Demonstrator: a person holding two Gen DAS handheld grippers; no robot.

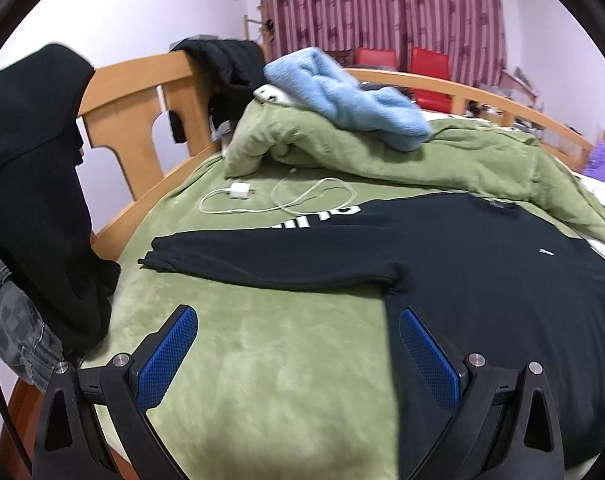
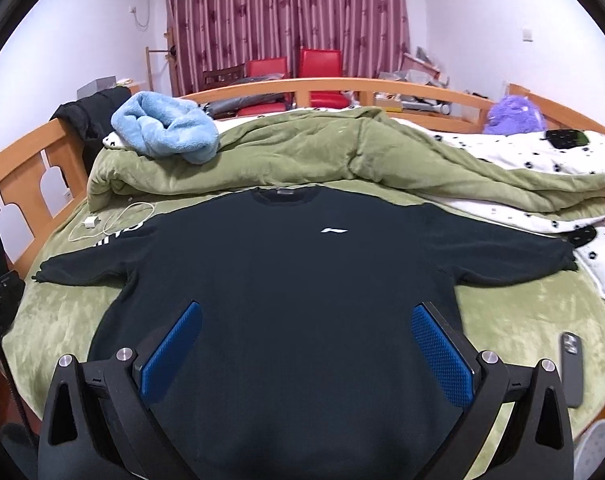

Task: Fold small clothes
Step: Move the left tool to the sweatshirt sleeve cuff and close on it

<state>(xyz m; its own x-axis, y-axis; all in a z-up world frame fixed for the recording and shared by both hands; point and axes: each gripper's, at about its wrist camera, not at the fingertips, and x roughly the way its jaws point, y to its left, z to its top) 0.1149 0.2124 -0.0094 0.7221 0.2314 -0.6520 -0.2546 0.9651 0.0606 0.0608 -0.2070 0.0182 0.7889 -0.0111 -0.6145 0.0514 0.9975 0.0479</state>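
Two claws hover over a bed covered by a plush olive-green blanket [image 2: 514, 316], its nap soft and mottled. Farther back a thick green duvet [image 2: 302, 152] lies bunched in a long roll, with a fluffy light-blue garment [image 2: 166, 128] heaped on its left end and a white spotted quilt [image 2: 542, 160] showing at the right. A curved wooden bed frame [image 2: 342, 86] rims the mattress — pale orange wood, with cut-out slats at the left. A white charger and its looped cable [image 1: 262, 196] rest on the blanket, left of the task's garment; a dark phone [image 2: 572, 368] lies near the right edge.

The black sweatshirt [image 2: 286, 280] is spread flat, front up, in the middle of the bed, collar at the far side against the duvet roll, both long sleeves stretched straight out left and right. A small white logo sits on its chest, and white lettering shows just beyond the left sleeve.

The left claw [image 1: 298, 344] is spread wide above the blanket beside the sweatshirt's left edge, below the left sleeve, its blue textured pads [image 1: 170, 356] holding nothing. The right claw [image 2: 306, 344] is likewise wide and empty, poised over the near part of the sweatshirt's body.
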